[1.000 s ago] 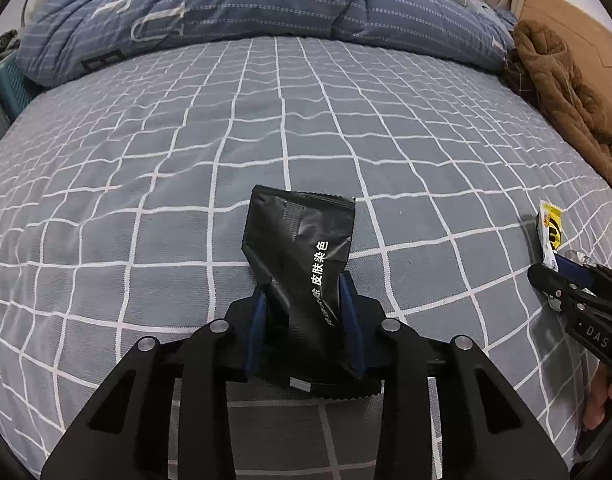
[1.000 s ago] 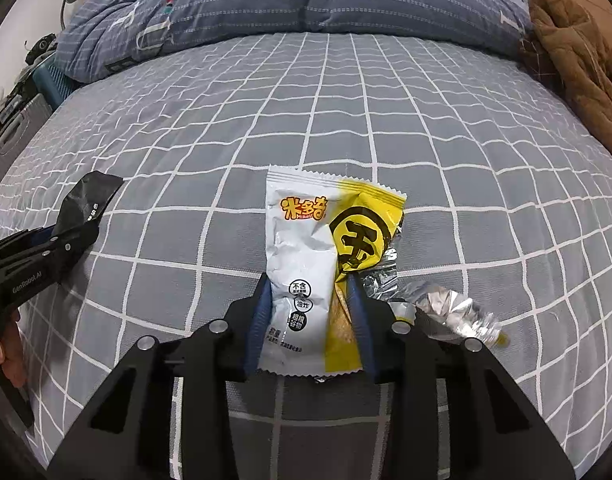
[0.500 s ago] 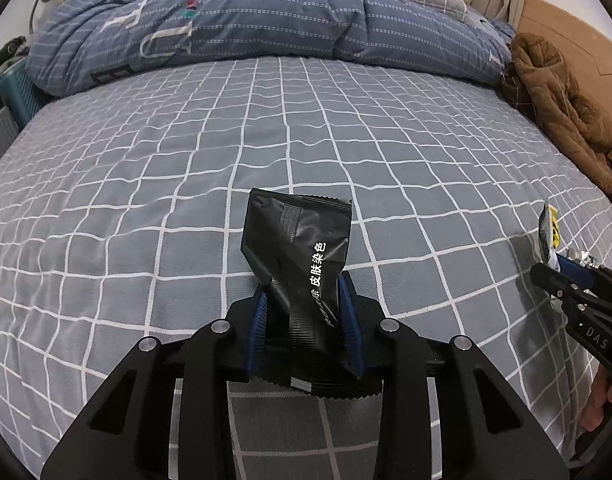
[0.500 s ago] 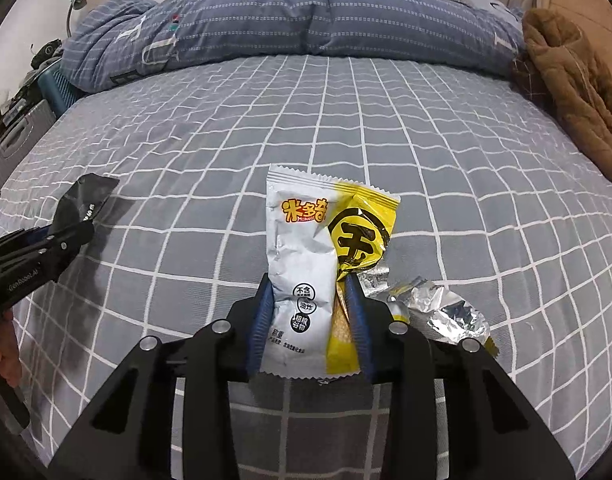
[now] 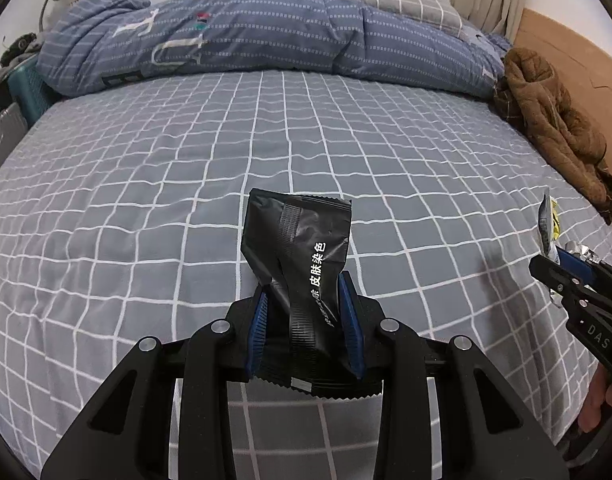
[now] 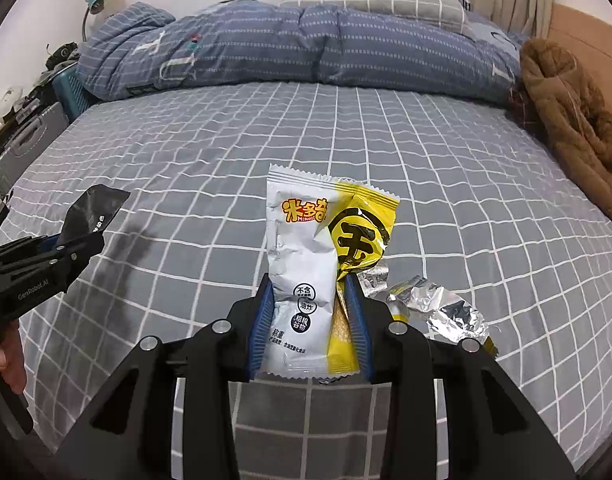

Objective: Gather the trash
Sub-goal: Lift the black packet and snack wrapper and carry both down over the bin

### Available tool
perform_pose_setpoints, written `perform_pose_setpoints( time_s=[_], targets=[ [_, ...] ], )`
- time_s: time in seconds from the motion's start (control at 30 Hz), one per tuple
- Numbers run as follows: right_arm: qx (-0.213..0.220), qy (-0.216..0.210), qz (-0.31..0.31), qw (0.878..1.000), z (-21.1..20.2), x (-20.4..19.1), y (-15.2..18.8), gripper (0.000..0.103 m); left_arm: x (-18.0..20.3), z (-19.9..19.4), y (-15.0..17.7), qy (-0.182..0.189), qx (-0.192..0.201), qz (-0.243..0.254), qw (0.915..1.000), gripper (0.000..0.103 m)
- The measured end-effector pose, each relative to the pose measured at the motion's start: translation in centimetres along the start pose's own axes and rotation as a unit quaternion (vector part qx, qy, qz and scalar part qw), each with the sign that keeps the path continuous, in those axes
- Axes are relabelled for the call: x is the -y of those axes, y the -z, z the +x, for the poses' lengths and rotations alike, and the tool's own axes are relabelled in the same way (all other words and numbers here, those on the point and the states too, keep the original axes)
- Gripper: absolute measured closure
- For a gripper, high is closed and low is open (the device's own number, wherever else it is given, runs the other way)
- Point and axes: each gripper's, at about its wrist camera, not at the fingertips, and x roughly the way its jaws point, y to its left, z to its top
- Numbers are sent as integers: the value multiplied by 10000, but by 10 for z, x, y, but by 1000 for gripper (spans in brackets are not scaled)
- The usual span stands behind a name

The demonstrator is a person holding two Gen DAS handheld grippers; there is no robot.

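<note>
A: What is shown at the centre of each view?

B: A black wrapper (image 5: 296,264) is seen pinched between the blue pads of the left hand-held gripper (image 5: 304,320), and a white-and-yellow snack wrapper (image 6: 322,264) is seen clamped in the right hand-held gripper (image 6: 312,316). In both, the jaws are drawn nearly together on the thin film, with the upper half of each packet standing free above the pads.

A: What has changed over the last second?

B: Both wrappers have been lifted away from the bed (image 5: 146,200); more of the checked sheet and the folded quilt (image 5: 246,36) beyond it is now taken in than a second ago. The pick-up of these two pieces may therefore be judged complete, with carriage to a bin, none of which is in view, judged to follow.

A: What is left on the bed?

B: A crumpled foil wrapper (image 6: 438,304) is seen on the bed, just beside and to the right of the right hand-held gripper. A further pick-up is judged to be required. A brown garment (image 6: 566,120) lies at the bed's right edge.
</note>
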Motion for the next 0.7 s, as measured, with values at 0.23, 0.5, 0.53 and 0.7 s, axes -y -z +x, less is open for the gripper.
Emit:
perform_pose_setpoints(
  time_s=[0.23,0.5,0.53,0.7],
  targets=[
    [111,-48,7,9999,-24,-5,14,69,5,-23,14,65,78,-70,9999,71],
    [157,-123,-8,9998,-46,-13,32,69,14,-46,36,87,135,-88,9998,71],
    [143,-135,-14,9998,-47,-14,35,69,15,-48,39,89,125,-83,9998,71],
    [140,-174,-65,9997,-56,-20,45,69,19,-57,55,95,80,-38,9999,71]
  ],
)
